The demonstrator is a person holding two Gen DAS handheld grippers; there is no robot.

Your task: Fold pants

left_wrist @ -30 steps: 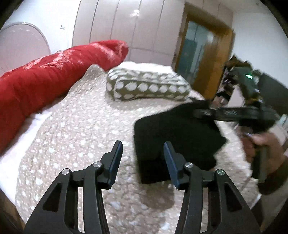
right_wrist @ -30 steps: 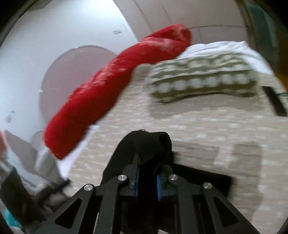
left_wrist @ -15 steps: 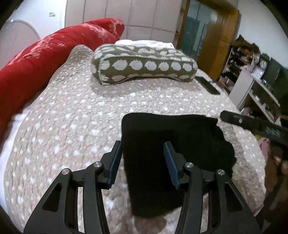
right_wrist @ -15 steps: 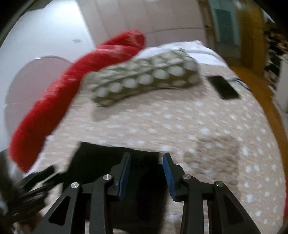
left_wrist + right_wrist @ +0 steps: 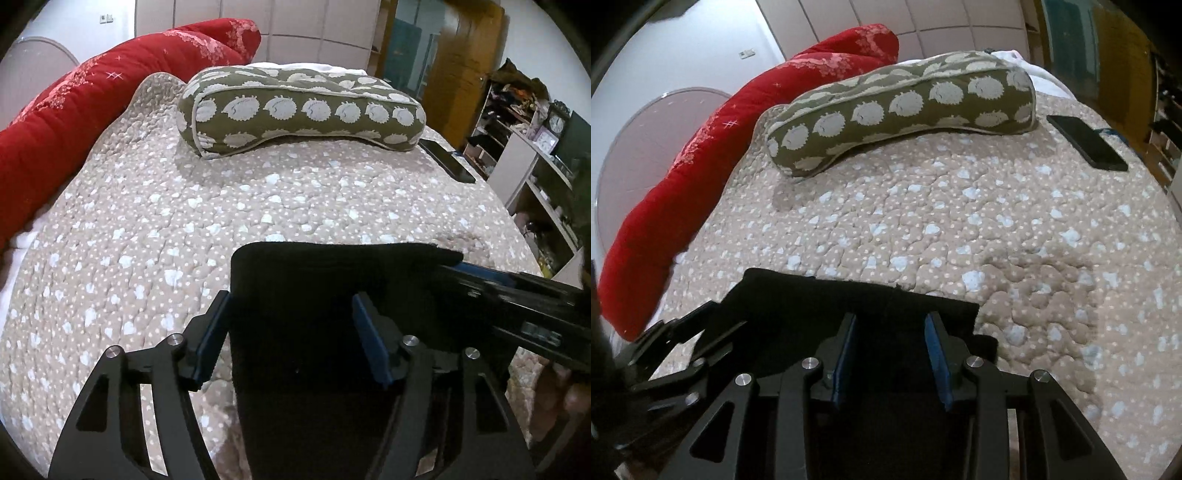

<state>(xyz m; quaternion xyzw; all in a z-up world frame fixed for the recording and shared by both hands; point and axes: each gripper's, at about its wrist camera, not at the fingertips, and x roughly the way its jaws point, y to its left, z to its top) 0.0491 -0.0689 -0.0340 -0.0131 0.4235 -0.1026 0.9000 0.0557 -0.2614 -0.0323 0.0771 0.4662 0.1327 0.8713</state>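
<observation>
The black pants lie folded into a flat rectangle on the dotted beige quilt. My left gripper hovers low over their near part, jaws opening, with the left pad over the cloth's left edge and nothing pinched. My right gripper stands open over the pants near their right corner, pads apart and clear of the cloth. In the left wrist view the right gripper reaches in from the right to the fold's far corner. The left gripper shows at the left in the right wrist view.
A green hedgehog-print pillow lies across the far part of the bed. A red duvet roll runs along the left edge. A black phone rests at the far right. Shelves stand beyond the bed's right side.
The right gripper has let go of the bunched pants edge and opened; the pants now lie flat. The left gripper has come forward and down over them, jaws wider.
</observation>
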